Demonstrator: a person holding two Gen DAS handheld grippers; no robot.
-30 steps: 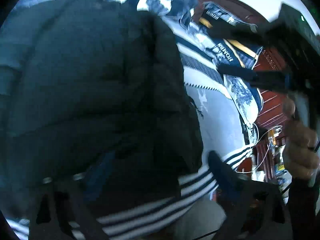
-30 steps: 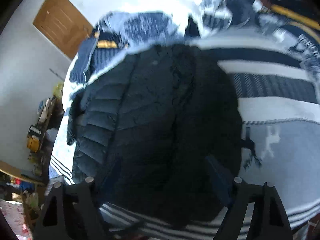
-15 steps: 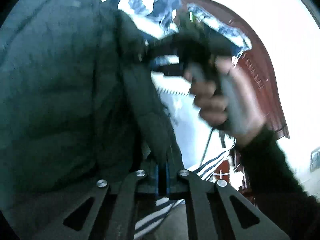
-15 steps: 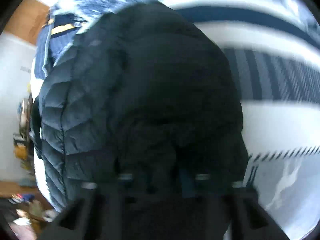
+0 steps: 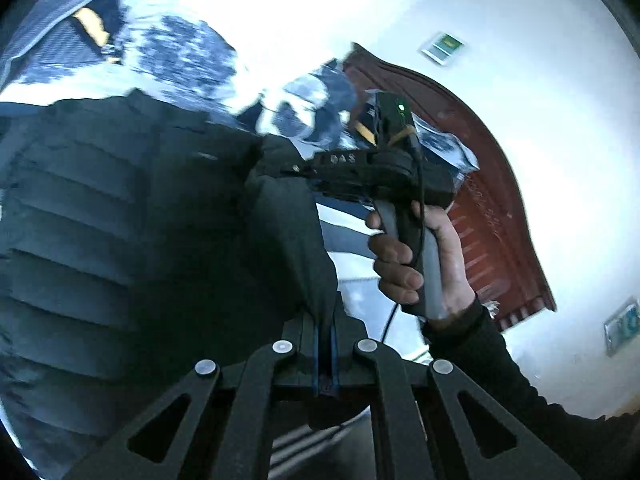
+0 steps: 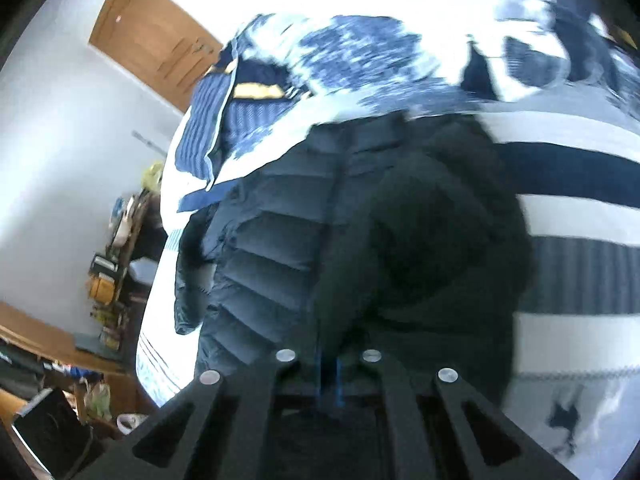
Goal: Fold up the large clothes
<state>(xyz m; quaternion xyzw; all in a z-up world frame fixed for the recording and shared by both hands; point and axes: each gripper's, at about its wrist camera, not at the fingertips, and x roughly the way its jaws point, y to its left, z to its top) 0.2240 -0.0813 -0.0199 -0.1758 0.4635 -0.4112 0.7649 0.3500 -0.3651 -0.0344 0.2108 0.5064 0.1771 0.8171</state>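
Observation:
A dark quilted puffer jacket (image 5: 120, 240) lies on a bed with blue and white striped bedding (image 6: 580, 216). My left gripper (image 5: 325, 336) is shut on the jacket's near edge and lifts the fabric. My right gripper (image 6: 329, 360) is shut on another part of the jacket (image 6: 420, 248), with dark fabric bunched over its fingers. In the left wrist view the right gripper's body (image 5: 372, 172) and the hand holding it show to the right, with its tips buried in the jacket's edge.
A blue and white patterned quilt (image 6: 360, 52) is piled at the far end of the bed. A red-brown wooden headboard (image 5: 492, 216) stands on the right. A wooden door (image 6: 156, 40) and cluttered shelves (image 6: 108, 272) are on the left.
Both grippers, open a second ago, have closed on the jacket's near edge. Both have since lifted the edge up, so more of the wall and room shows.

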